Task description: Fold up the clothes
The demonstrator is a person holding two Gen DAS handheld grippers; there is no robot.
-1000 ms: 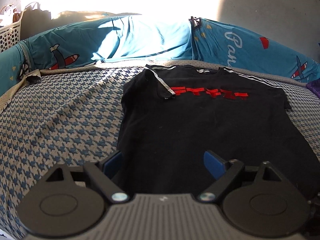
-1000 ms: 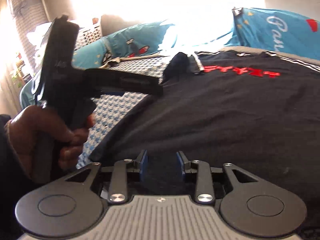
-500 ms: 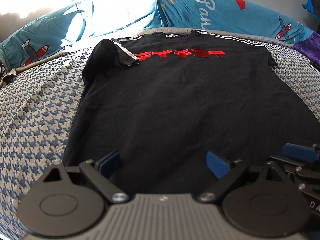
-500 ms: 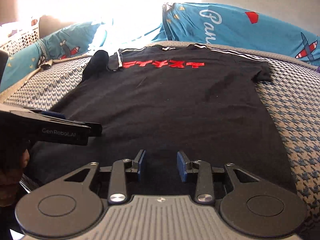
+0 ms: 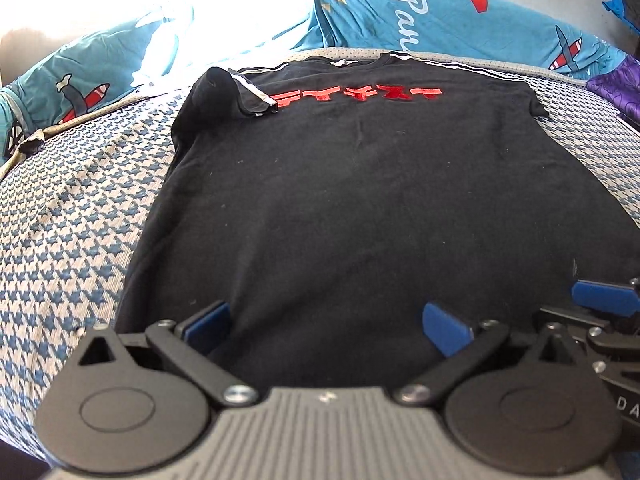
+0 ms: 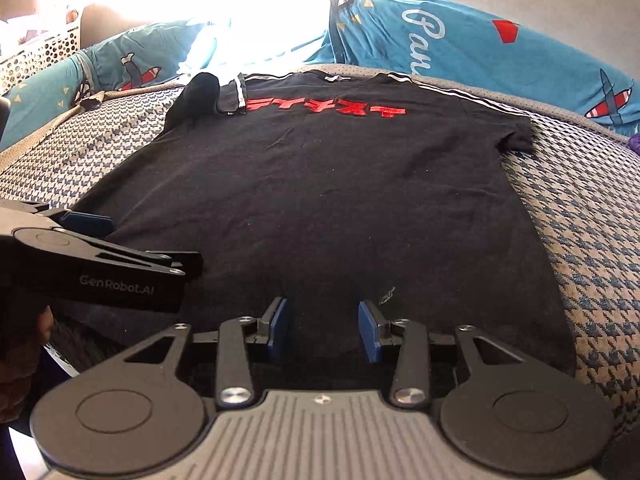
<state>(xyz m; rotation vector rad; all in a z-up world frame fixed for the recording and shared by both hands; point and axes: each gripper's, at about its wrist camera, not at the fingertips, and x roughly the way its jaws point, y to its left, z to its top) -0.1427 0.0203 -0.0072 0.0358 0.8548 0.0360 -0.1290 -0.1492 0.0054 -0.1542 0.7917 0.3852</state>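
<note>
T-shirt (image 5: 360, 184) lies flat on the bed (image 5: 64, 216), collar away from me, hem nearest; my left gripper (image 5: 326, 326) spread wide, right gripper (image 6: 325, 330) spread narrower, both over the hem.

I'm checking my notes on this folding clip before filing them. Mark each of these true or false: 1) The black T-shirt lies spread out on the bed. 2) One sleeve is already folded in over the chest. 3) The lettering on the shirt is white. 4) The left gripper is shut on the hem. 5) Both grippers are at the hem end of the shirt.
1) True: the black T-shirt lies flat on the houndstooth bed cover.
2) True: the folded sleeve lies over the chest, beside the lettering.
3) False: the lettering is red.
4) False: the left gripper is wide open, holding nothing.
5) True: the right gripper is there too, open.
</note>
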